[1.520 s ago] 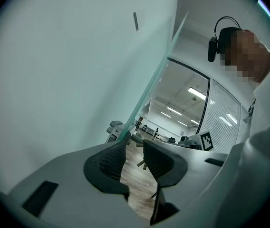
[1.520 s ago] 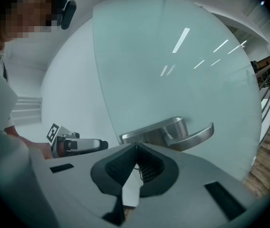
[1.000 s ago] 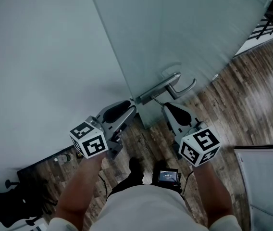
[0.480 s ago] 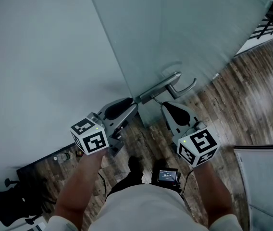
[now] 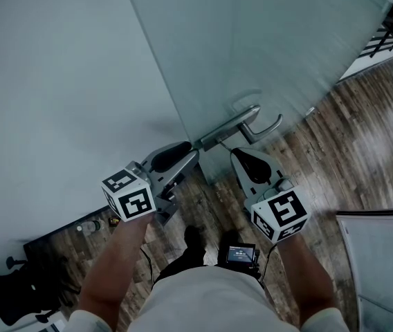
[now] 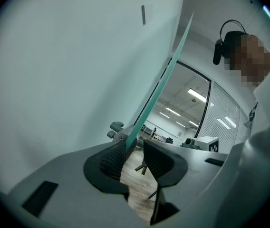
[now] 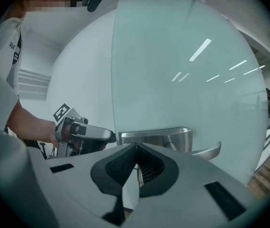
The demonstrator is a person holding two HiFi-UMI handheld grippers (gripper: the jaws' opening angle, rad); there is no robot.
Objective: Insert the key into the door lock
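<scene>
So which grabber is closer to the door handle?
Right. The right gripper is just below the door handle, shut on the key. The left gripper is further left, straddling the glass door's edge.

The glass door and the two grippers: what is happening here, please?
A person holds a gripper in each hand at a glass door. The left gripper is open, with the door's edge between its jaws, beside the metal lock plate. The right gripper is shut on a thin piece, apparently the key, with its tips close to the lock plate, near the lever handle. Whether the key has entered the lock cannot be seen.
</scene>
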